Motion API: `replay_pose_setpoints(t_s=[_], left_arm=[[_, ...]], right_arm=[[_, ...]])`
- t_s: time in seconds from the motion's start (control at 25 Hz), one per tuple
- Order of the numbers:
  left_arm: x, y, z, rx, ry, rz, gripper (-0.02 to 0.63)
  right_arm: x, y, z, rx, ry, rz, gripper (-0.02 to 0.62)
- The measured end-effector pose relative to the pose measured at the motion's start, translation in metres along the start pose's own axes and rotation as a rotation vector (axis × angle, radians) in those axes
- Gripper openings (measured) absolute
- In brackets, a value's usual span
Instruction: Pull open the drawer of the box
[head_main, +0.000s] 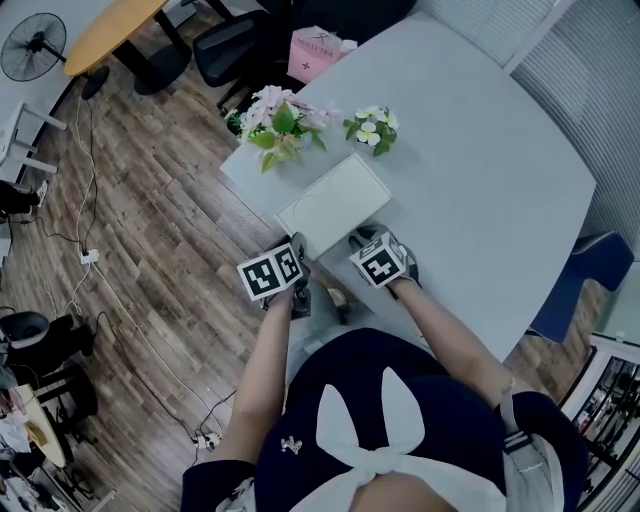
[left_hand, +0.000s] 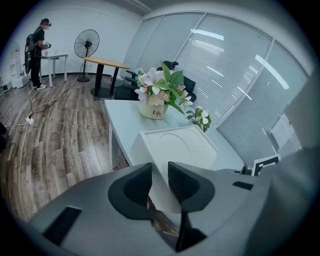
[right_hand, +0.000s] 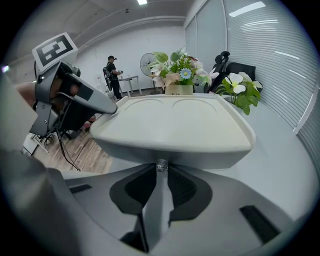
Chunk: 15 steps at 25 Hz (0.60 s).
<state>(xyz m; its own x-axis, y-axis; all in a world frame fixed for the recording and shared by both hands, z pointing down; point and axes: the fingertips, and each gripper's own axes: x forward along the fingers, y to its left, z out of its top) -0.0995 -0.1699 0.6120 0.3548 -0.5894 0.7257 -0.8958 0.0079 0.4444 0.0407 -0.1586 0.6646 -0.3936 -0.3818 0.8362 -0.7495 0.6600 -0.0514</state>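
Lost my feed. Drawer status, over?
Left gripper clamped on box corner. Right gripper pinching drawer knob, not pulled yet. Flowers behind box, nothing blocking.

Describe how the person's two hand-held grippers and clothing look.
Both the left hand-held gripper and the right hand-held gripper have smooth grey bodies, dark ribbed pads and a white cube with black square markers. The person wears a dark top with a white bow.

Wood-plank floor, grey table, window blinds, standing fan, office chairs
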Motion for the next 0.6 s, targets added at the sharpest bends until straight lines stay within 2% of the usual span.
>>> replay_pose_setpoints(t_s=[0.6], left_arm=[[-0.0008,0.0006,-0.0004,-0.011,-0.012,-0.006,0.110]], right_arm=[[-0.0035,0.0019,-0.0045,-0.018,-0.005,-0.016,0.072]])
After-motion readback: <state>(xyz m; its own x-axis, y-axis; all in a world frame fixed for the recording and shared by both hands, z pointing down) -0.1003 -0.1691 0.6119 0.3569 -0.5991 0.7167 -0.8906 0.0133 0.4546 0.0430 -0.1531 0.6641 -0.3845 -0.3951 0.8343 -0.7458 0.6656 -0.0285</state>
